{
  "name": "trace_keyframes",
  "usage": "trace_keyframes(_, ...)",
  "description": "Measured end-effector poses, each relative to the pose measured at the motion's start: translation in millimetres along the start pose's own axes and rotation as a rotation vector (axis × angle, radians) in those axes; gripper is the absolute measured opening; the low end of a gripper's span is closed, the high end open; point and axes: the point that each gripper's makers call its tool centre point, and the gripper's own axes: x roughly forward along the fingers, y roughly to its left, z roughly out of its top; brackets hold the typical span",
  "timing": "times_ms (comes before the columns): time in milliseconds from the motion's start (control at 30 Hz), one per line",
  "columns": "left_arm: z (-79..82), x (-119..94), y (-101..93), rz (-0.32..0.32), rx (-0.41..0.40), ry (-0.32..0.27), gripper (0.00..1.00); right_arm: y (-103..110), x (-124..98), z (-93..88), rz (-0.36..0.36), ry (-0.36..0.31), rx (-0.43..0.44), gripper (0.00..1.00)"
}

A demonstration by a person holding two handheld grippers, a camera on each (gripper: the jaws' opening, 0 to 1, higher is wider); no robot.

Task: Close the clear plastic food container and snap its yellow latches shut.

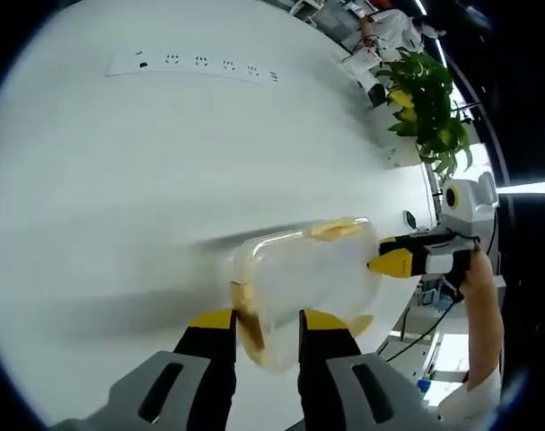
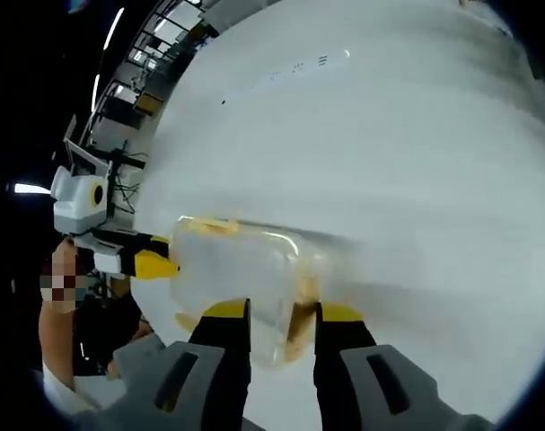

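Jaws of left gripper standing moderately parted, straddling the yellow latch at the near end of the clear container; not visibly clamping. Right gripper likewise parted, bracketing the opposite latch at that end of the container. Resting on the white table, lid apparently down, third latch at twelve o'clock. Judging: flanking both ends to steady the box while pressing latches home. Noting power strip toward eleven o'clock, plant toward two.
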Motion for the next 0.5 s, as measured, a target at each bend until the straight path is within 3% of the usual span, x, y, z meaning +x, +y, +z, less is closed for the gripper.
trace_keyframes(200, -0.2, 1, -0.2, -0.001, 0.016, 0.006, 0.19, 0, 2, 1.6, -0.091, 0.039, -0.075, 0.27)
trace_keyframes(367, 3.2, 0, 0.1, 0.037, 0.078, 0.013, 0.19, 8, 2, -14.0, -0.123, 0.071, -0.079, 0.29)
trace_keyframes(500, 5.2, -1, 0.2, 0.061, 0.1, 0.025, 0.19, 10, -2, -21.4, -0.221, 0.091, -0.143, 0.29)
